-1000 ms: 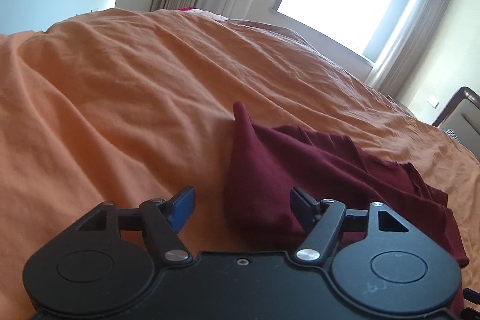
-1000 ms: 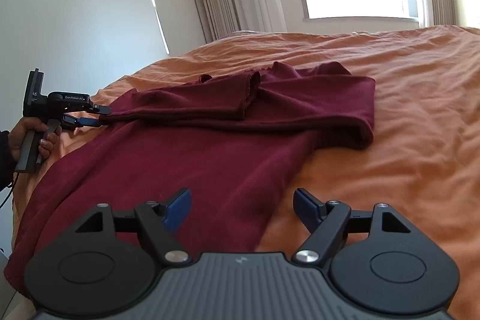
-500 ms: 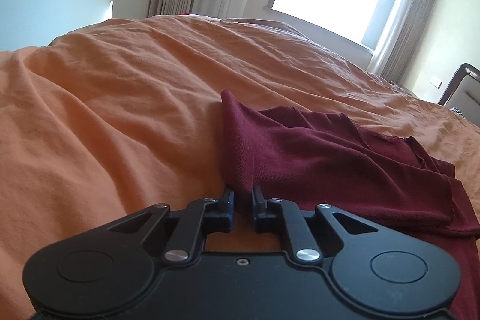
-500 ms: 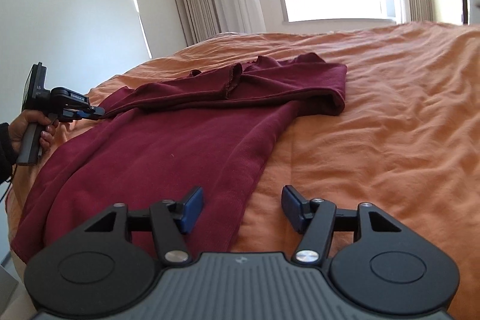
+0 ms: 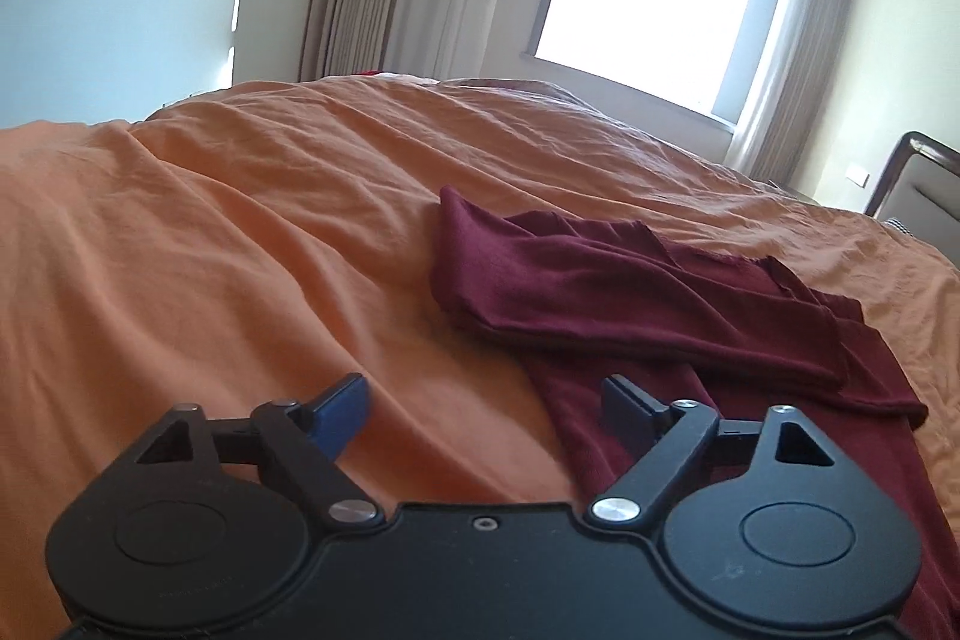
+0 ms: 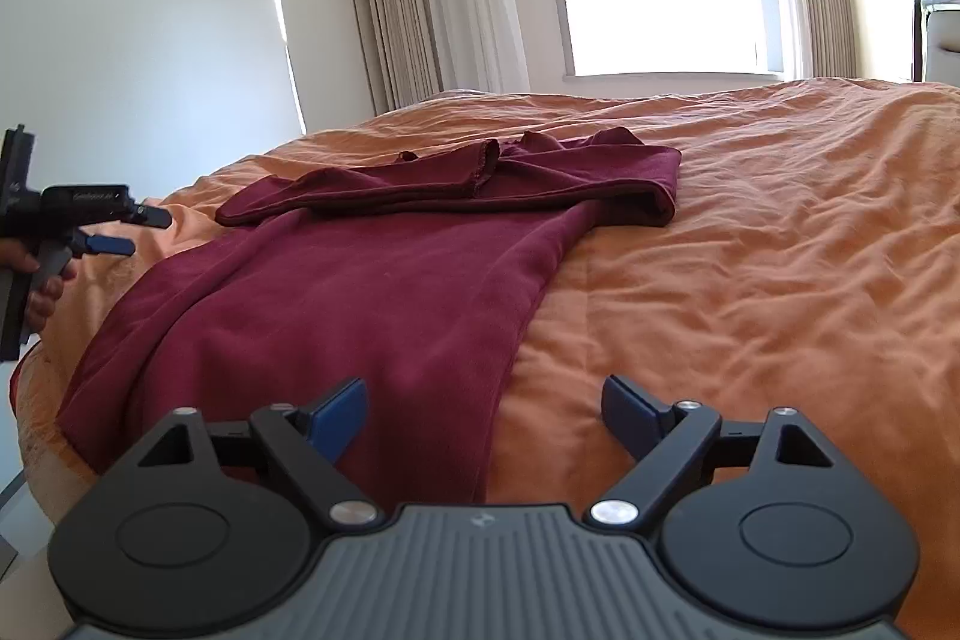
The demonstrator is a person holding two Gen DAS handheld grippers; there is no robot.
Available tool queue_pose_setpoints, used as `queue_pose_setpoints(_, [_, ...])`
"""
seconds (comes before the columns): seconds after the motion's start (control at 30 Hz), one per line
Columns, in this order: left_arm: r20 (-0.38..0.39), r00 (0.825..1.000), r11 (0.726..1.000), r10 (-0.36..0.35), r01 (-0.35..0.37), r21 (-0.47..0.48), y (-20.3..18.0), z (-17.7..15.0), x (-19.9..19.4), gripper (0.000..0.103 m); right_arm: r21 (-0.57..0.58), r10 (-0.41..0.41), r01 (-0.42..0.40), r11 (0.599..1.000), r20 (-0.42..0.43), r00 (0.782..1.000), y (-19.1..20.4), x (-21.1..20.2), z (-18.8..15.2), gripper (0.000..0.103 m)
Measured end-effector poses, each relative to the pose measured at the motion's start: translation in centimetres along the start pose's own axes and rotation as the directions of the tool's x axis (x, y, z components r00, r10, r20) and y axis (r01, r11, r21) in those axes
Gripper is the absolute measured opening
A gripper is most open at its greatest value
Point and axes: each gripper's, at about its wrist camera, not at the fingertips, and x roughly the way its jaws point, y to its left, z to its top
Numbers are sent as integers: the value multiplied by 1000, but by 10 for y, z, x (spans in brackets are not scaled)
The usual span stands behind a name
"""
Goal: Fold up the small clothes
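Left wrist view: the left gripper (image 5: 483, 400) hangs over the rumpled orange bedsheet (image 5: 240, 250), its jaws opening with nothing between them; the dark maroon knit garment (image 5: 630, 292) lies just ahead, sleeves folded across its top.

Right wrist view: the right gripper (image 6: 485, 403) is likewise opening and empty above the garment's lower edge; the soft sheet could bunch into a pinch, and the loose sleeve fold might slide apart; no container shows.
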Motion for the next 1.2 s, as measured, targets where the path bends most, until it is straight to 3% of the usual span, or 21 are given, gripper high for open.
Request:
queue_pose_setpoints(0.13, [8, 999, 998, -44, 44, 48, -16, -38, -37, 102, 7, 13, -13, 1000, 19, 1000, 5, -13, -12, 99])
queue_pose_setpoints(0.4, [-17, 994, 994, -104, 104, 30, -28, -105, -80, 102, 44, 12, -12, 999, 13, 1000, 13, -29, -38, 102])
queue_pose_setpoints(0.7, [-56, 996, 996, -68, 71, 59, -21, -147, -96, 102, 118, 11, -14, 993, 22, 1000, 13, -34, -50, 103])
queue_pose_setpoints(0.97, [-141, 984, 991, -108, 96, -95, -6, -168, -97, 102, 168, 23, -25, 985, 15, 1000, 15, -38, -55, 103])
queue_pose_setpoints(1.2, [-149, 976, 972, -162, 132, -194, 5, -170, -98, 102, 276, 68, -69, 959, 12, 998, 11, -34, -56, 103])
